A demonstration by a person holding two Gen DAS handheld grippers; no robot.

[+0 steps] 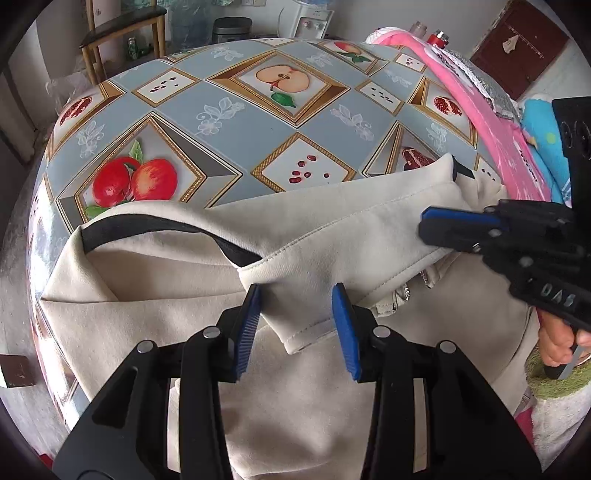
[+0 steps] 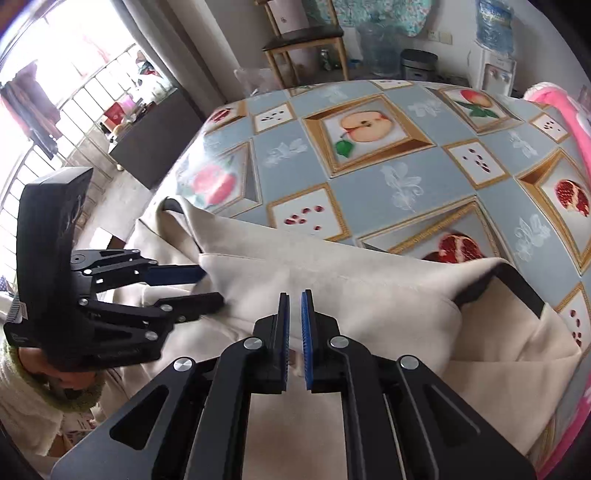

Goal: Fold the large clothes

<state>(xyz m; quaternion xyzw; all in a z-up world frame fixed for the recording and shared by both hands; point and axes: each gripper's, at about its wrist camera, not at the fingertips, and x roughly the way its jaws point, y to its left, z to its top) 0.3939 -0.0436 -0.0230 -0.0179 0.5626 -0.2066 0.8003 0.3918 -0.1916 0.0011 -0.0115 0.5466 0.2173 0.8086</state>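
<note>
Beige fleece garment with black trim (image 1: 207, 295) spread over the near part of a table under a glossy grey-blue oilcloth with framed fruit prints (image 1: 236, 110). Left wrist view first: left gripper (image 1: 295, 325) sitting with blue pads apart, a folded hem corner of the beige cloth lying between them but not pinched — pads clear of the fabric on both sides. Off to the right, right gripper (image 1: 428, 229) clamped on the far fold of the same garment, near a black cuff. Fingers of a hand (image 1: 557, 343) wrapped around its handle at the right edge. Pink towel-like cloth (image 1: 491, 122) along the table's right edge, blue patterned fabric (image 1: 543, 140) just past it. Wooden chair (image 1: 122, 33) well behind the table.

Right wrist view: right gripper (image 2: 295, 332) nearly closed, only a thin slit between the pads, beige cloth pinched down in that slit. Left gripper (image 2: 207, 288) coming in from the left, fingers parted over the garment's edge, a fuzzy green-edged sleeve (image 2: 55, 395) below it. Garment (image 2: 369, 295) bunched in a ridge across the near table edge, oilcloth (image 2: 369, 195) bare beyond it. Water dispenser with a blue bottle (image 2: 495, 48) against the back wall — window with bars (image 2: 74, 92) on the left.
</note>
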